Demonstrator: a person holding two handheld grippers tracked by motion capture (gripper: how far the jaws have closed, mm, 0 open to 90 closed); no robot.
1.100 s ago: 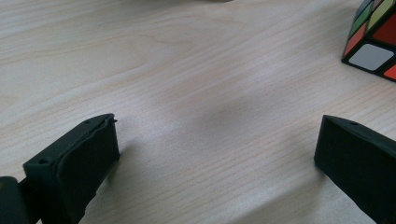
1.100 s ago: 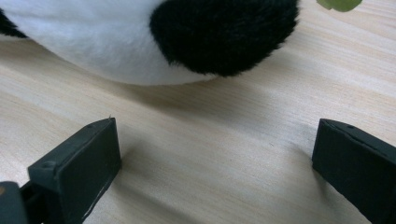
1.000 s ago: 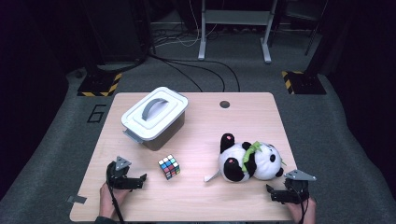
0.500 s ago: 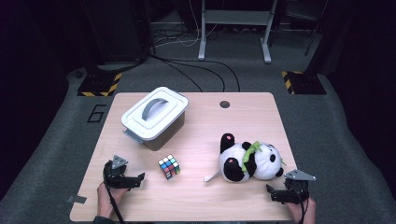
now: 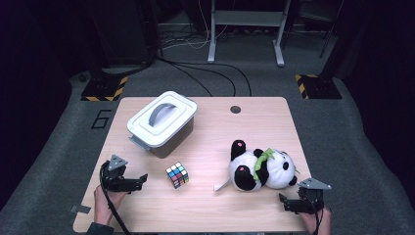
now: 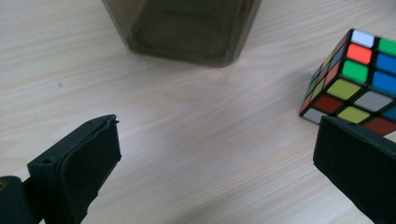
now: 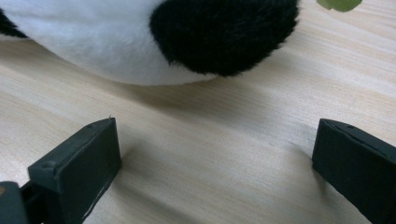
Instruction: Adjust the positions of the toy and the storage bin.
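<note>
Bench (image 5: 215,122) of pale wood carried three things, with a gripper at each near corner. The left gripper (image 5: 139,180) lay low on the near left part of the bench, held in a hand (image 5: 105,203) that came in from the bottom edge. Its fingers (image 6: 79,163) stood wide apart and gripped nothing; bare wood showed between them in the left gripper view. A colour cube (image 5: 177,175) sat just to the right of that gripper, apart from it, and in the left gripper view the cube (image 6: 359,79) showed just beyond the right-hand finger. Behind the gap stood a dark storage box (image 5: 169,142) with a white lid (image 5: 161,117) and a grey handle (image 5: 160,111), lid on; its smoky wall (image 6: 182,28) closed off the far side of the left gripper view.

The right gripper (image 5: 285,203) rested at the near right corner, its fingers (image 7: 77,161) likewise spread wide and empty, pointing leftward along the bench edge. A plush panda (image 5: 262,169) lay on its side just beyond it, near but not touching; its white belly and a black limb (image 7: 224,32) filled the top of the right gripper view. A green bow (image 5: 262,159) sat at the panda's neck, and a white tag (image 5: 221,185) stuck out toward the cube. A round dark hole (image 5: 235,109) marked the far middle of the bench.
</note>
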